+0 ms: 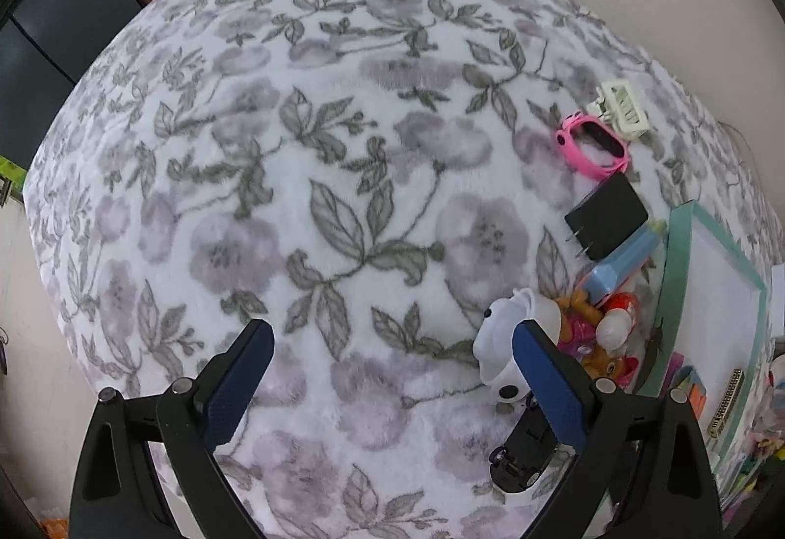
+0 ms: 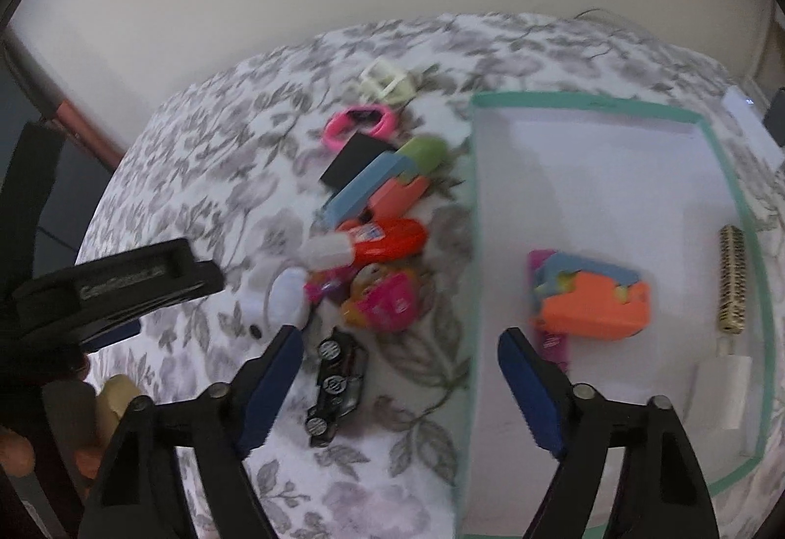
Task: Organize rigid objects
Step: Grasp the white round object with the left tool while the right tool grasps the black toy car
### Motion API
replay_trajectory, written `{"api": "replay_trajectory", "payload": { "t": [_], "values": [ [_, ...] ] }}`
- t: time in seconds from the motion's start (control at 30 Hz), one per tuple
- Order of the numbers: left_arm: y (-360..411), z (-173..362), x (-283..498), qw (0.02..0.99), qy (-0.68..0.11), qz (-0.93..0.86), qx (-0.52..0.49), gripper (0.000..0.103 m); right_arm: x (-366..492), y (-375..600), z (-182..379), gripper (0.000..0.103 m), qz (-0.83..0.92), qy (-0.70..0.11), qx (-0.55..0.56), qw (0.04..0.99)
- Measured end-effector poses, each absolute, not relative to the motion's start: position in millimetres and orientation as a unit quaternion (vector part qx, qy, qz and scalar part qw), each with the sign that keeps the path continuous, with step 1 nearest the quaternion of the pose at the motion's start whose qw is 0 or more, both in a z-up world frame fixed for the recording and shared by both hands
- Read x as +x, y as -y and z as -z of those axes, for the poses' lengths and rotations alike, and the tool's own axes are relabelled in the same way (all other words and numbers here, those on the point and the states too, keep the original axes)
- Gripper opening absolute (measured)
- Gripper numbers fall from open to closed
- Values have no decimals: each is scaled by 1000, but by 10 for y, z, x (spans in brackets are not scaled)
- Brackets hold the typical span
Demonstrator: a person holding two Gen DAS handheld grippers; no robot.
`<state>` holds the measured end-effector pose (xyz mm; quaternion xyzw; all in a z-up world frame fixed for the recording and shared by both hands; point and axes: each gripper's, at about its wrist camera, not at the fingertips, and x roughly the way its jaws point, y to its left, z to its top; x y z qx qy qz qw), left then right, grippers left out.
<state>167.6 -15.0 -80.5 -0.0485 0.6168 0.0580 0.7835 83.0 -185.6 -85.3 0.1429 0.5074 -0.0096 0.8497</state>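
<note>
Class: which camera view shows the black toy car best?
The right wrist view: the black toy car lies whole between the fingers, wheels showing. In the left wrist view, the left gripper's finger covers part of it.

Left gripper (image 1: 392, 372) jaws spread over floral blanket (image 1: 304, 156), white toy (image 1: 510, 333) beside right jaw

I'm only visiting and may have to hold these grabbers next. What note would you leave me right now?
Left gripper: open, empty, over bare blanket.
Right gripper: open, empty, above the toy car.
Done: orange and blue blocks and a hairbrush lie in the tray.
Left: the car, red bottle, white toy, black charger, pink watch, cream clip, all beside the tray.
</note>
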Motion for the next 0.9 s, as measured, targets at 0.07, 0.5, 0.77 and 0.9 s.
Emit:
{"api": "replay_trajectory", "payload": {
  "t": [0.07,0.5,0.77,0.9],
  "values": [
    [142,814,1677,783,-617,-59,-51,98,844,1806,906,76,1,-517,144,844],
    [266,862,1696,774,-630,-11,-63,98,920,1513,1181,59,-22,-563,95,821],
    [414,945,1737,773,-633,2,-43,98,926,1446,1283,57,-23,-570,85,817],
    [438,978,1760,773,-633,5,-44,98,948,1463,1291,53,-23,-569,88,817]
  ]
}}
